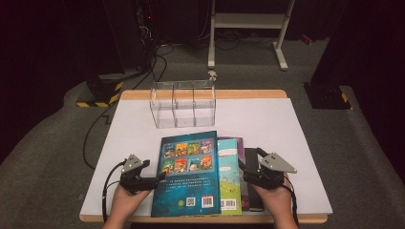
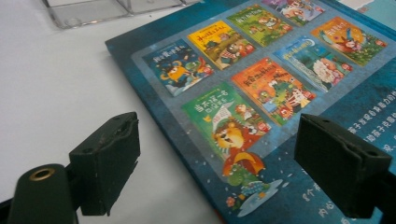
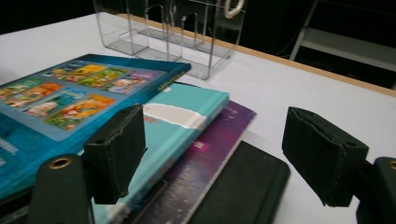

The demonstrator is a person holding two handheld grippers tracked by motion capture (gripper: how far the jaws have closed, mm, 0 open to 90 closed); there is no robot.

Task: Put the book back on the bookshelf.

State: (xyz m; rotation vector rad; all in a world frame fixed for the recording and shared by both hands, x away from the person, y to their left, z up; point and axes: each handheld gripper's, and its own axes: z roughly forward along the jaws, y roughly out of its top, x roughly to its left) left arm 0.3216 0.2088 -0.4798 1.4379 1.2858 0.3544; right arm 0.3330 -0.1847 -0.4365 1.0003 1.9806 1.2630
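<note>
The dark-blue picture book (image 1: 188,174) lies topmost on a fanned stack at the table's near edge. The left gripper (image 1: 160,180) and right gripper (image 1: 244,164) both gape empty, flanking the stack. Slide the left one's lower jaw under the book's left edge before closing; the clear acrylic divider rack (image 1: 183,103) behind is probably the destination.

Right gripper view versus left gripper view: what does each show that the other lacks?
Only the right gripper view has the light blue book, the purple book and the black notebook stacked under the dark blue book. Only the left gripper view has that book's left edge and the bare table beside it. Both share the clear organizer, the book's picture grid and open jaws.
</note>
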